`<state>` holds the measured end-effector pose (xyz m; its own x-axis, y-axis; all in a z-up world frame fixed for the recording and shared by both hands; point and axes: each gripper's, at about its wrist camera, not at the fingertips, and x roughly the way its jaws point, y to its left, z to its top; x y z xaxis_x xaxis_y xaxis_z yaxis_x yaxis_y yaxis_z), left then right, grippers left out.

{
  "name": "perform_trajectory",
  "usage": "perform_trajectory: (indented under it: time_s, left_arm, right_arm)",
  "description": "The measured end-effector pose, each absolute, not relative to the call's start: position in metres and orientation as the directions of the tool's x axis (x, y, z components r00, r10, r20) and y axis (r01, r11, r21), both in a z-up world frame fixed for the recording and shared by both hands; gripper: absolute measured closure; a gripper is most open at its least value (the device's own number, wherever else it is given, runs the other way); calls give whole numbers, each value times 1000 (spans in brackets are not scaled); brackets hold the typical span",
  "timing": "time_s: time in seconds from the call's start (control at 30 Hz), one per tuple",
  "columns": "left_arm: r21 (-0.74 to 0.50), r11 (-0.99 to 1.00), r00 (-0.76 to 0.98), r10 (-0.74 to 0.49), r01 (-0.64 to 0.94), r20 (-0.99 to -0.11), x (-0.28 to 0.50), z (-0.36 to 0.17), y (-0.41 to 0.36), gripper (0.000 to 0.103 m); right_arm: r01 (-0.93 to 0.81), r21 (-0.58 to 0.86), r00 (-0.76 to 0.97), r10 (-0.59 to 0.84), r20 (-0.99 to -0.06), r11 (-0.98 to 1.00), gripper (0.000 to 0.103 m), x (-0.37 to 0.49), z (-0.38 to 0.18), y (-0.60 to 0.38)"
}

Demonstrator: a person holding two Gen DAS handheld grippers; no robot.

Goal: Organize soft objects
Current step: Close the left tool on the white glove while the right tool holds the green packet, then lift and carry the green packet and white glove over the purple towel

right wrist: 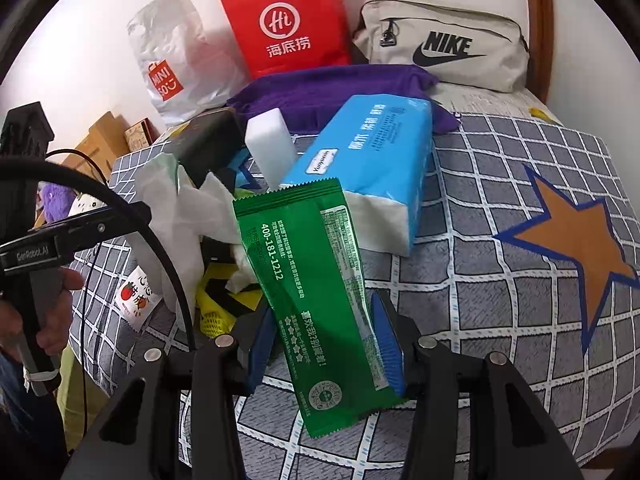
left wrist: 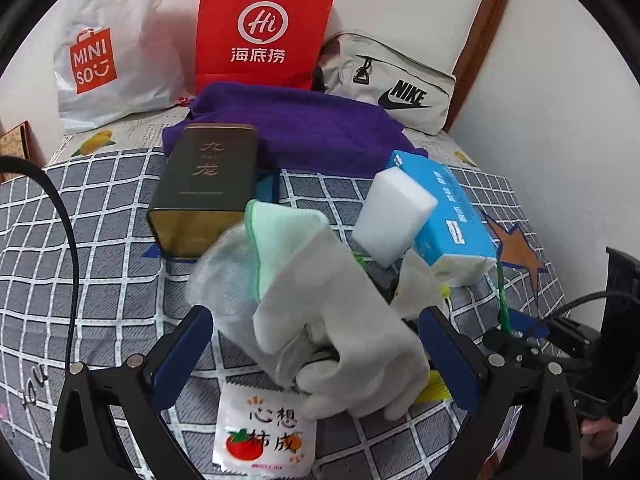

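In the left wrist view my left gripper (left wrist: 316,344) is wide open around a white glove (left wrist: 344,328) that lies with a mint green cloth (left wrist: 276,236) and a clear plastic bag (left wrist: 224,272). Its fingers do not press the glove. A white sponge (left wrist: 392,216) leans on a blue tissue pack (left wrist: 448,216). In the right wrist view my right gripper (right wrist: 324,344) is shut on a green wet-wipe packet (right wrist: 316,300) and holds it above the bed. The sponge (right wrist: 272,148), the tissue pack (right wrist: 368,164) and crumpled white tissue (right wrist: 188,208) lie beyond it.
A checked grey bedspread (right wrist: 500,280) covers the bed. A purple towel (left wrist: 300,128), a dark tin box (left wrist: 208,184), a red paper bag (left wrist: 260,28), a Miniso bag (left wrist: 100,52) and a Nike pouch (left wrist: 392,84) sit at the back. A tomato sachet (left wrist: 260,432) lies near.
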<state>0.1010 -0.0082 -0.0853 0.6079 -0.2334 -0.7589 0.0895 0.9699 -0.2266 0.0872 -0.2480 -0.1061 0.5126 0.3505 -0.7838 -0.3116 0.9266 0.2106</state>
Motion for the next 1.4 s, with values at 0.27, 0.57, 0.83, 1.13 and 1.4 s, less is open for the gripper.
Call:
perform_trajectory:
  time_s: [0.27,0.57,0.83,1.13,1.4]
  left_arm:
    - [-249,965,607,-248,85,-755,102,-99,-9,27]
    - [-257,957,586,-287,137,-758,97,-103,-12,69]
    - [-284,945,596,-324,164,-735,87,-87,0,86]
    - [-291,939,569,-344,185,-747,98,-94,-6,93]
    - [-319,933,585,-355,168,-729,93,-84,4,96]
  right_arm:
    - [-293,237,513,361,-779,926,56,93,-110,-252]
    - [-290,248,509,369,-778,924,56,93,-112,-250]
    - [-293,246,510,368,-777,924,56,90,-112,-245]
    - [-295,239,502,363,-785,925,56,92,-112,-244]
    - [-279,240,501,354,-790,930,56,91,-110,-248]
